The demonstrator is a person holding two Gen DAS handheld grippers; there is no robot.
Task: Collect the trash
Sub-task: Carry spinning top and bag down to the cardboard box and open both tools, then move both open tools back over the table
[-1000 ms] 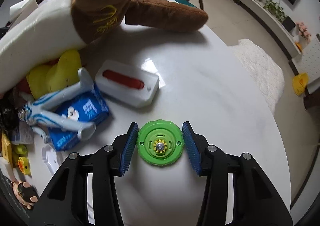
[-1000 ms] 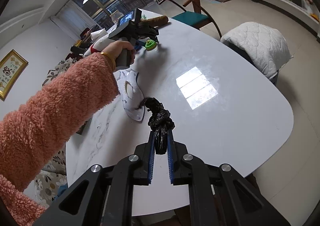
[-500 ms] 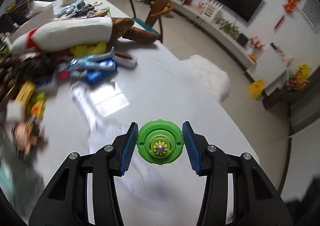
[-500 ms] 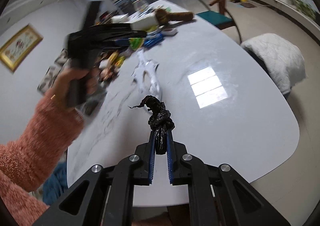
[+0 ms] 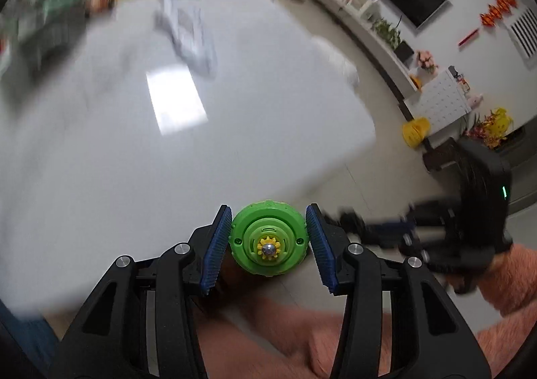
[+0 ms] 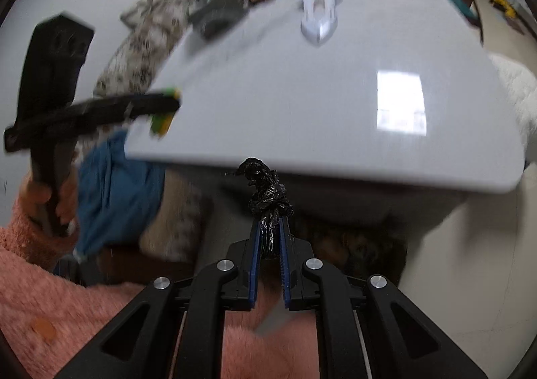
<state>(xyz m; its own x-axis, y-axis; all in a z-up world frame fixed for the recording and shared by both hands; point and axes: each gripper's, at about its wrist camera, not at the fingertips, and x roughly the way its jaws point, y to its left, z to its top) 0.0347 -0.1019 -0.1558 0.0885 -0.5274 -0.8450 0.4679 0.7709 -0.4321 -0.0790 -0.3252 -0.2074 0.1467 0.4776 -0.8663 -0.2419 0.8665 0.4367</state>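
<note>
While both tools hang past the near edge of the white table (image 6: 302, 103), each carries something; the left gripper (image 5: 268, 239) clamps a green toy disc (image 5: 268, 239) between its blue pads (image 5: 216, 248), contact on both rims; the right gripper (image 6: 269, 238) is pinched nearly closed on the twisted neck of a black plastic bag (image 6: 266, 201), knotted top poking above the pads.

Outward: pink fleece sleeve (image 6: 50, 281) below both tools; blurred clutter along the far table edge; a white plastic piece (image 6: 319, 16) lying alone on the tabletop, likely trash not yet collected.

Risks, as judged: heavy blur suggests fast swinging, so the round disc could roll out of a two-point hold; the thin bag film may slip or tear at the pads; the two tools sit close, and a clash could knock either load to the floor.
</note>
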